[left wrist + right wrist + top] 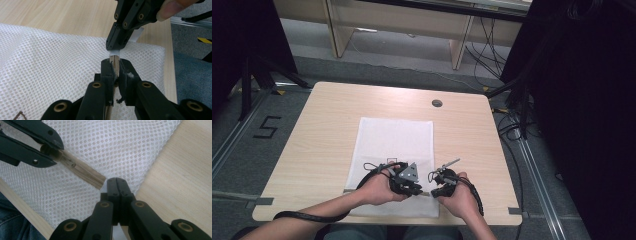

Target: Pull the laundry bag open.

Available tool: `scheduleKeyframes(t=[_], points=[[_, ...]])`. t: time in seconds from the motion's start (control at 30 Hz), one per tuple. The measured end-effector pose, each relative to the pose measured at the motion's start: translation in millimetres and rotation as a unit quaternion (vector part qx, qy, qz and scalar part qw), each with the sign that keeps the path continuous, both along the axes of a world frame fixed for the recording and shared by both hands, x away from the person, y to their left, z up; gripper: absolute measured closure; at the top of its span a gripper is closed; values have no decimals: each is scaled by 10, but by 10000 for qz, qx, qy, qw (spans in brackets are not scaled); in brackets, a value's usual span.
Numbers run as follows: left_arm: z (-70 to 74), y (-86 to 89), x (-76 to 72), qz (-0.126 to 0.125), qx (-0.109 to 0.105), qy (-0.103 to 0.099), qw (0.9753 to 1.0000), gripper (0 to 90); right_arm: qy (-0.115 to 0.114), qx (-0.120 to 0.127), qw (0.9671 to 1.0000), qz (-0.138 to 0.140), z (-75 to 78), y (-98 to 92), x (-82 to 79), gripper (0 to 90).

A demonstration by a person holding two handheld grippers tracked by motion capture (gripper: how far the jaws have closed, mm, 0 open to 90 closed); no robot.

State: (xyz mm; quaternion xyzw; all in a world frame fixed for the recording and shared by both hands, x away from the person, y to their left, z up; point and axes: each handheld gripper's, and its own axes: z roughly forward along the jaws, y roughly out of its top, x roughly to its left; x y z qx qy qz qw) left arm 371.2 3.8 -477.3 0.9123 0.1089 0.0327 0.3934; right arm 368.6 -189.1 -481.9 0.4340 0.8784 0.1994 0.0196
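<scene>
My left gripper is clamped tight on the tan zipper tape of the white mesh bag, which lies flat on the wooden table near my edge. Just right of it, my right gripper has jaws pressed together at the tape's end, pinching a small white tab there; both grippers almost touch.

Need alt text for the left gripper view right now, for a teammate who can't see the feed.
The left gripper's two black jaws are shut on the tan zipper strip of a white mesh laundry bag lying on the light wooden table. Just beyond, the right gripper pinches a small white tab at the zipper's end.
</scene>
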Motion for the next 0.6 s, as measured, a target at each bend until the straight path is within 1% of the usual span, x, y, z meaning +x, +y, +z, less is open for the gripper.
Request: scheduleKeyframes(t=[0.1, 0.23, 0.3, 0.43, 0.6], points=[[0, 3, -4, 8, 11, -16, 10000, 820, 23, -10, 10000, -44, 3, 3, -4, 900], [8, 45, -6, 62, -41, 69, 9999, 820, -20, -6, 10000, 20, -2, -1, 5, 900], [-3, 43, -14, 64, -33, 32, 10000, 820, -32, -8, 10000, 21, -3, 0, 4, 900], [3, 45, -17, 70, -46, 55, 9999, 820, -11, -19, 10000, -26, 1, 5, -2, 900], [21, 69, -15, 45, 11, 13, 10000, 820, -8, -18, 10000, -26, 1, 4, -3, 900]])
